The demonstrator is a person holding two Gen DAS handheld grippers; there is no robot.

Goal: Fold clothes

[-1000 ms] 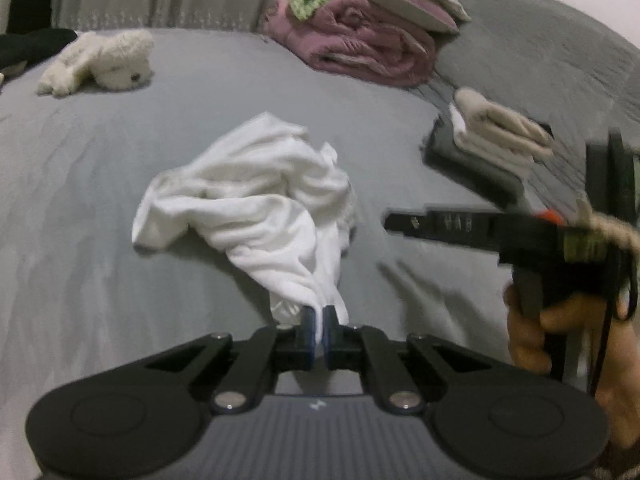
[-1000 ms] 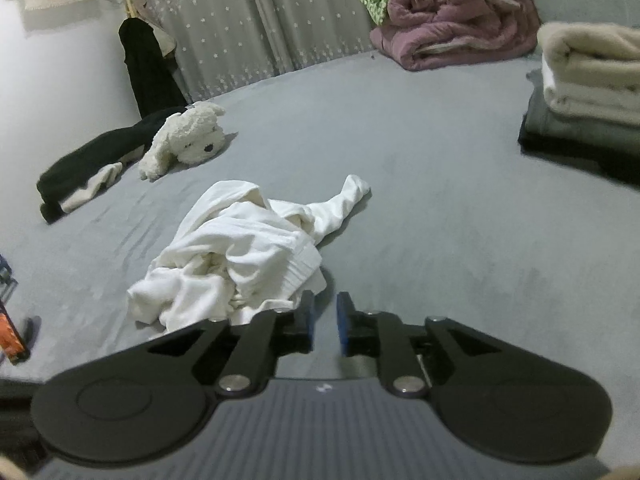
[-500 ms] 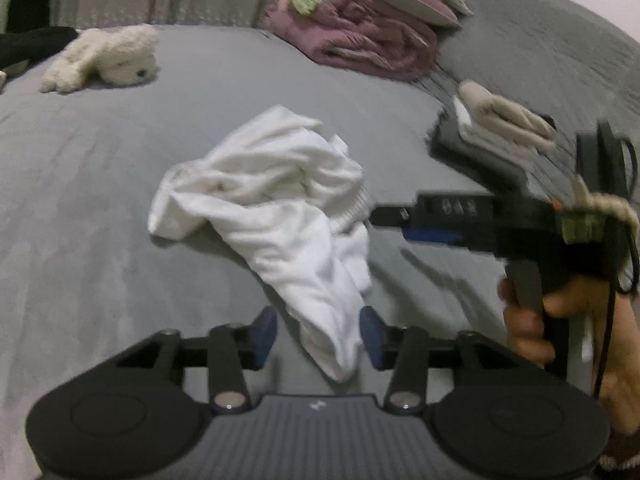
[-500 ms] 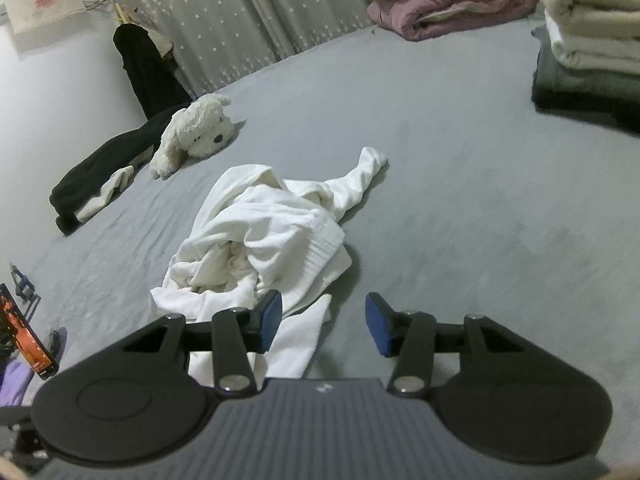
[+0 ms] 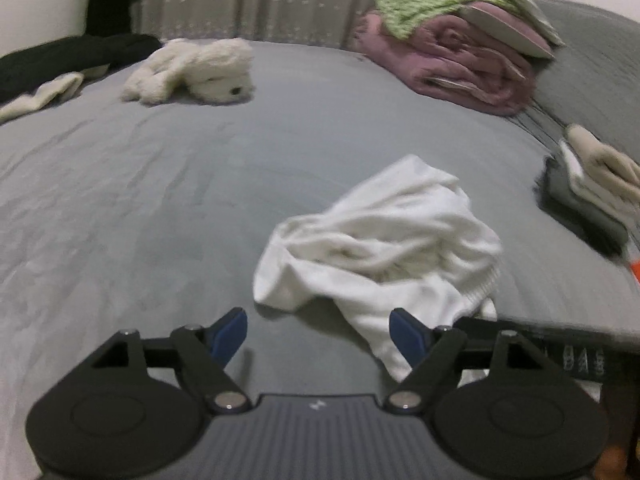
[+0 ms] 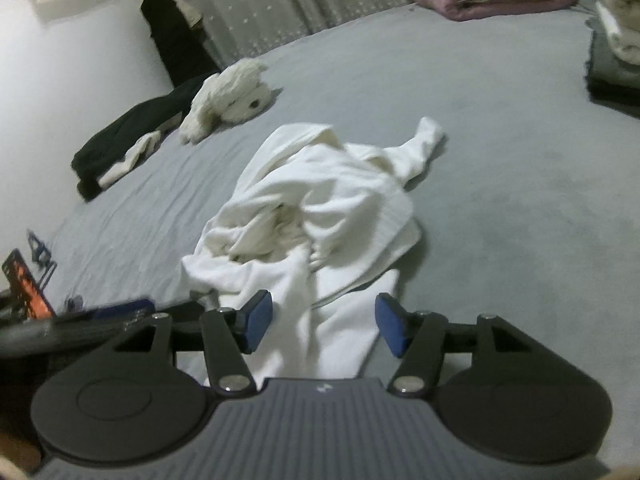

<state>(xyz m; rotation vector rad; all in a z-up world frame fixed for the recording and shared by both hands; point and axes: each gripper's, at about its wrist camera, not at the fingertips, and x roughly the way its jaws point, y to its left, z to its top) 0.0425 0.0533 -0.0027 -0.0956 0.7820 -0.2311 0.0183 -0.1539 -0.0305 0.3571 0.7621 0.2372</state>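
A crumpled white garment [image 5: 384,248] [image 6: 320,208] lies in a heap on the grey bed [image 5: 160,200]. My left gripper [image 5: 320,334] is low over the bed at the garment's near edge, its jaws opening wide; only the right pad is near a hanging fold, nothing is pinched. My right gripper [image 6: 322,326] hovers over the garment's near end with its jaws opening; white cloth lies between the blue pads [image 6: 258,320] without being pressed. The right gripper's black arm [image 5: 560,344] shows at the lower right of the left wrist view.
A white plush dog [image 5: 192,72] [image 6: 232,100] lies at the back. A purple blanket bundle [image 5: 460,68] with green cloth sits at the far right. Folded clothes [image 5: 596,188] [image 6: 616,40] are stacked on the right. Dark clothing [image 6: 132,132] lies at the left edge.
The left gripper let go of the garment's tip, opened wide and swung left. The right gripper opened too and came down over the garment's near end.
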